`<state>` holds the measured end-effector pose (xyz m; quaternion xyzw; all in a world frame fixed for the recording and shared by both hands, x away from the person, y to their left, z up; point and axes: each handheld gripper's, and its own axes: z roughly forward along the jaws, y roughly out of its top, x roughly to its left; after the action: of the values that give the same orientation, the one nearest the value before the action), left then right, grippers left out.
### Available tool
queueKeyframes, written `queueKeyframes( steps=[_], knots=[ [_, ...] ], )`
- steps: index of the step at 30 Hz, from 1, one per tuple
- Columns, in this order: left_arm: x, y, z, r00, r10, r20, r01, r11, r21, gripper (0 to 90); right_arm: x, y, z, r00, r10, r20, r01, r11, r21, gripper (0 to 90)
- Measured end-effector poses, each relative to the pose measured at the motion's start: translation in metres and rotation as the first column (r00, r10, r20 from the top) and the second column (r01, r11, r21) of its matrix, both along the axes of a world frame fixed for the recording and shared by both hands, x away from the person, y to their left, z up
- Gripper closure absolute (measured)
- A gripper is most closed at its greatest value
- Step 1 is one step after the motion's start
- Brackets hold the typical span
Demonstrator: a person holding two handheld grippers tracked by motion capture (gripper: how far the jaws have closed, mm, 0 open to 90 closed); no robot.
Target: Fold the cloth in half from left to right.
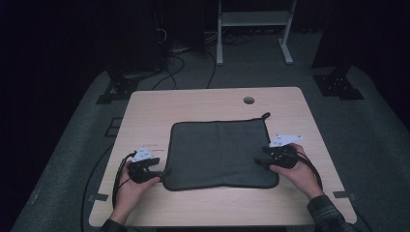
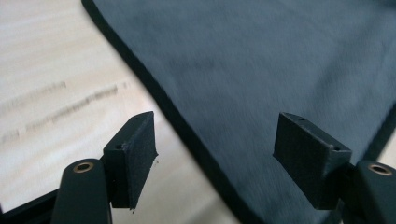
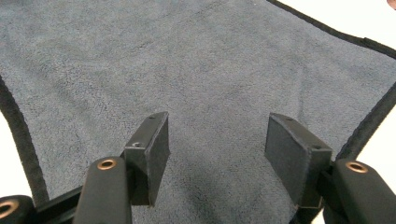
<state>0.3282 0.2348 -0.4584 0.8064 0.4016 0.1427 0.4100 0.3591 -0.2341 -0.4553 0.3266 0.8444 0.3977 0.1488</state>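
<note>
On the light wooden table (image 1: 145, 111) a dark grey cloth (image 1: 217, 150) lies spread out flat, pretty much square, with a black stitched border and a little hanging loop (image 1: 265, 115) sticking out at its far right corner. It sits around the middle of the tabletop, a bit toward the person's side.

The left gripper (image 1: 155, 170) is down at the cloth's near left corner, held in the person's left hand (image 1: 129, 186). From the left gripper view its jaws are spread wide apart with nothing between them; one jaw is over bare wood and the other over the cloth, so the black edge (image 2: 187, 130) runs through the gap. Can't tell if the pads actually touch the fabric.

The right gripper (image 1: 260, 159) is over at the cloth's right edge, near side, in the right hand (image 1: 296, 173). Its jaws are also spread and empty, both hovering over the fuzzy grey fabric (image 3: 196, 84) in the right gripper view.

A round hole (image 1: 248, 100) sits in the table beyond the cloth.
</note>
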Motion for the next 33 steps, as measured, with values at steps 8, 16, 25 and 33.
queueKeyframes(
  steps=[8, 16, 25, 33],
  knots=[
    [0.035, -0.009, 0.001, 0.9998, 0.02, 0.0, -0.02, 0.9998, 0.006, 35.0, 0.001, 0.001, -0.001, 1.0, 0.009, -0.001, -0.009, 1.0, -0.006, 38.7],
    [0.061, -0.018, -0.013, 0.9986, 0.042, -0.032, -0.041, 0.9986, 0.035, 37.4, 0.001, 0.0, -0.001, 1.0, 0.009, -0.002, -0.009, 1.0, -0.003, 38.7],
    [0.066, -0.022, -0.017, 0.999, 0.045, -0.004, -0.044, 0.995, 0.089, 47.2, 0.0, -0.001, -0.001, 1.0, 0.01, 0.0, -0.01, 1.0, -0.007, 38.8],
    [0.066, -0.024, -0.017, 0.999, 0.045, -0.003, -0.045, 0.9961, 0.076, 82.1, -0.001, 0.002, -0.001, 0.9999, 0.014, -0.002, -0.014, 1.0, -0.009, 39.0]
  ],
)
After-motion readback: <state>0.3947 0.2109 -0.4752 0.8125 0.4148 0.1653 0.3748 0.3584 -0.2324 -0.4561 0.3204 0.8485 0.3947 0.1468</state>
